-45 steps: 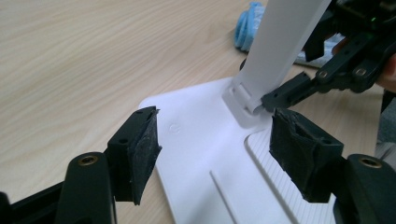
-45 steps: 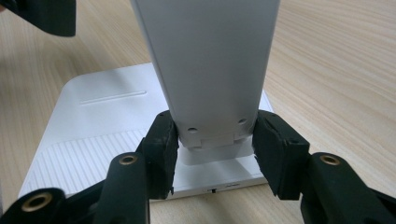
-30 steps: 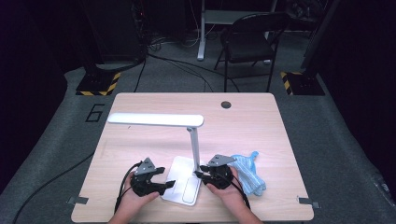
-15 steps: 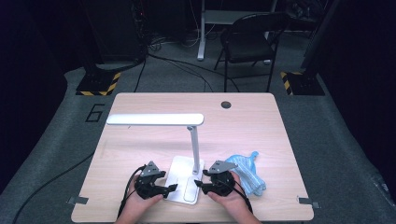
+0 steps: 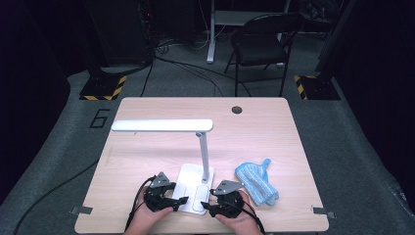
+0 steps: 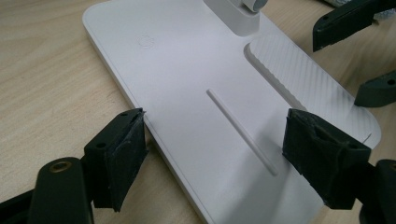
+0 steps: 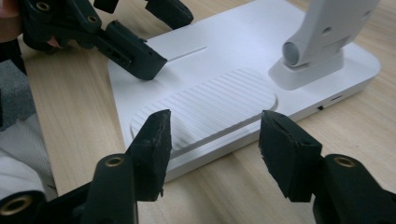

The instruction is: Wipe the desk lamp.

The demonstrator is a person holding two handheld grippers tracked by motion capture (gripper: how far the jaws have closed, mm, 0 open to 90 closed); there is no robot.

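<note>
the lamp base (image 5: 193,188) is lying flat on the table (image 5: 303,142), between both tools. the left gripper (image 6: 212,154) is straddling its near edge, jaws just widening, apparently not pressing. the right gripper (image 7: 212,144) is facing its ribbed pad, jaws just spreading apart, empty. a blue cloth (image 5: 257,183) is sitting beside the base.

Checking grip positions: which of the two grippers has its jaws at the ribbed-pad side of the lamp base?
The right gripper, beside the ribbed pad; the left gripper faces the lamp base's smooth side.
</note>
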